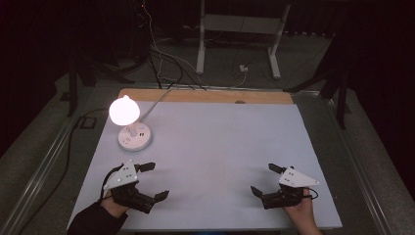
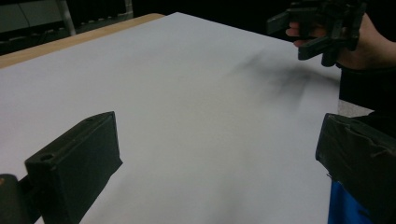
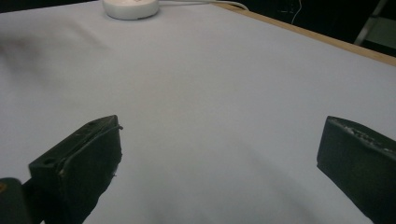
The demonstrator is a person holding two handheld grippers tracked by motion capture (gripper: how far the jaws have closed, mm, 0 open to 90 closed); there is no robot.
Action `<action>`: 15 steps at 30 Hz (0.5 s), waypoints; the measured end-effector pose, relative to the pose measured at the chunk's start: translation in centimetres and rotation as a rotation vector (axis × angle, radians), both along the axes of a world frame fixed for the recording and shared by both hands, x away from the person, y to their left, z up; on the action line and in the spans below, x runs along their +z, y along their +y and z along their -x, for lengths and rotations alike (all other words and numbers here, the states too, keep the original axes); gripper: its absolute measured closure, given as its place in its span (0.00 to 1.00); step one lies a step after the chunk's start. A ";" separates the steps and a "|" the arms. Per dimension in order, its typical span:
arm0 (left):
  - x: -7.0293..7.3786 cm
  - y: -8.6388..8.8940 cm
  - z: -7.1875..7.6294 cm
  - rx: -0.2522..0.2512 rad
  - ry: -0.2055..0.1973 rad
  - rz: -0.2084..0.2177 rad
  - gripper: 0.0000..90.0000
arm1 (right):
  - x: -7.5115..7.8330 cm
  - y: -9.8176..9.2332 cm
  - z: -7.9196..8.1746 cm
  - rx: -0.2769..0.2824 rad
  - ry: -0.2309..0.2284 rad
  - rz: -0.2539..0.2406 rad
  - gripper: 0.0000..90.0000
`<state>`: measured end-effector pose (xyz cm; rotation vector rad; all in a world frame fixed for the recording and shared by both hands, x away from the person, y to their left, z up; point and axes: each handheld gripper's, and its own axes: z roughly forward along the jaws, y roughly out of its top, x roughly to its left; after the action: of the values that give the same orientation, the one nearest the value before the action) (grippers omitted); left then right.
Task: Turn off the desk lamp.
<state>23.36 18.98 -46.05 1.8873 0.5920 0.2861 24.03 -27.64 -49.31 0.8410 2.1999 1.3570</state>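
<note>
Lamp [image 1: 126,117] glows at the white table's [image 1: 220,147] far left, just beyond the left gripper [image 1: 152,181]; right gripper [image 1: 263,178] well apart. Both low, jaws wide, empty; glare hides the lamp's stem.

Both grippers are black, blocky-jawed. A grey three-cornered plate tops the left gripper [image 1: 152,181] and right gripper [image 1: 266,178]. A dark sleeve [image 1: 95,221] sits behind the left fingers.

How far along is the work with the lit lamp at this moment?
Done: the white round-based desk lamp with its glowing globe already stands lit at the far left of the white-covered table. In hand: nothing; the left gripper and the right gripper rest open near the front edge, apart from the lamp. Left: any handling of the lamp, which neither gripper touches.
</note>
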 end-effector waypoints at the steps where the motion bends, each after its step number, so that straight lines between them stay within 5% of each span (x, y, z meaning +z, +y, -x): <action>1: 0.2 -0.1 -0.3 0.009 0.002 -0.002 0.01 | 0.0 0.0 0.0 -0.003 0.001 0.000 0.00; 8: 0.9 -0.1 -1.3 0.059 -0.012 0.021 0.01 | 0.0 0.0 -0.1 -0.001 0.001 -0.005 0.00; 15: 1.4 -0.3 -3.3 0.189 -0.042 0.013 0.01 | 0.0 -0.1 -0.1 0.000 -0.001 -0.008 0.00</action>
<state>26.62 18.69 -44.61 1.8113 0.7431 0.4425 24.14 -27.73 -49.34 0.8429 2.1955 1.3671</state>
